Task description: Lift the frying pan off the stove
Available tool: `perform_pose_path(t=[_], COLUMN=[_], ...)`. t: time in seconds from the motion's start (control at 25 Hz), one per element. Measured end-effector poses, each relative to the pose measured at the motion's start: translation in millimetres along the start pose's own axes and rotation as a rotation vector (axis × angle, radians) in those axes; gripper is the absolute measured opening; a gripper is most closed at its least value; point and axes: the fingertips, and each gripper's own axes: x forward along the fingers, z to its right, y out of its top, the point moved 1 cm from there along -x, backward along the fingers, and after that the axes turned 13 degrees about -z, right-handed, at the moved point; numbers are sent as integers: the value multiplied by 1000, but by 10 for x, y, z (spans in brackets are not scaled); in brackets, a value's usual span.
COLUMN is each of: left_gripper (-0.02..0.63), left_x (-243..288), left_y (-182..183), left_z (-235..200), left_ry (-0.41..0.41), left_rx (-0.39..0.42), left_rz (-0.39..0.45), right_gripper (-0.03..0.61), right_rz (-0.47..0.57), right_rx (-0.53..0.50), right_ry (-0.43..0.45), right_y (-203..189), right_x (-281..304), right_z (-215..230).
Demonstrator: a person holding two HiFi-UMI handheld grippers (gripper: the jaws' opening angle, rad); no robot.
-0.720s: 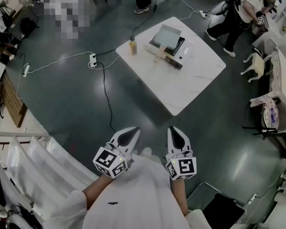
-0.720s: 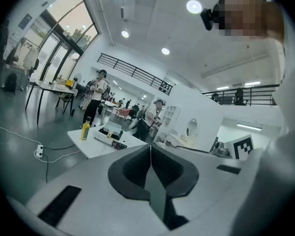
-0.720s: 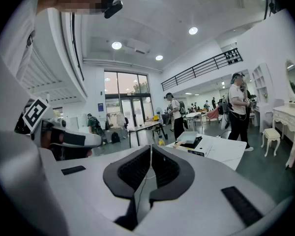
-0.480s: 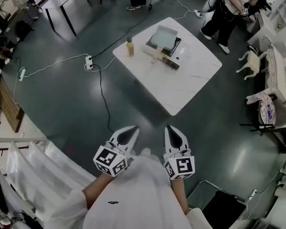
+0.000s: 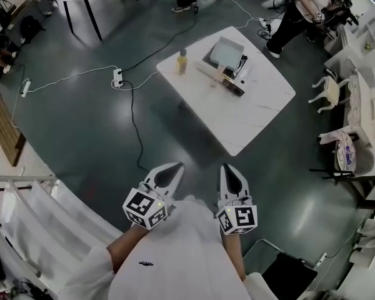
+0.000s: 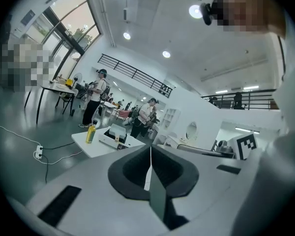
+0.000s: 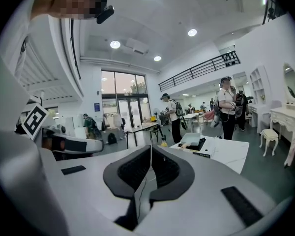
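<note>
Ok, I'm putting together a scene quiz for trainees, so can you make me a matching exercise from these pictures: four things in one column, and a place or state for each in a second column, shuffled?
Things:
1. yellow bottle
2. power strip
3. left gripper
4. stove

Places or states:
A. lying on the floor, with a cable running to it
B. jaws shut, nothing between them
C. on the white table, toward its far side
D. upright near the table's left corner in the head view

Pairs: 1-D, 2-A, 3-B, 4-C
</note>
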Motion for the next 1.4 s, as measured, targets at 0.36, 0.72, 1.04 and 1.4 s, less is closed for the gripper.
perform_pose_path(t=[0.36, 0.72, 1.04, 1.4], left_gripper=[6, 6, 6, 6], left_x=[-113, 354, 1269, 2387], left_y=[10, 209, 673, 1174], left_z=[-337, -533, -612, -625], left_ry=[-14, 5, 32, 87], left_rx=[-10, -21, -18, -34], left_rz=[-23, -33, -50, -67], right_gripper=[5, 5, 5, 5], right_rz=[-28, -29, -26, -22], right_rx=[62, 59, 68, 59], right_ry=[-13, -1, 50, 165], right_y=[-90, 81, 502, 1019], right_x=[315, 732, 1268, 1864], right_z=[-221, 189, 1006, 1945])
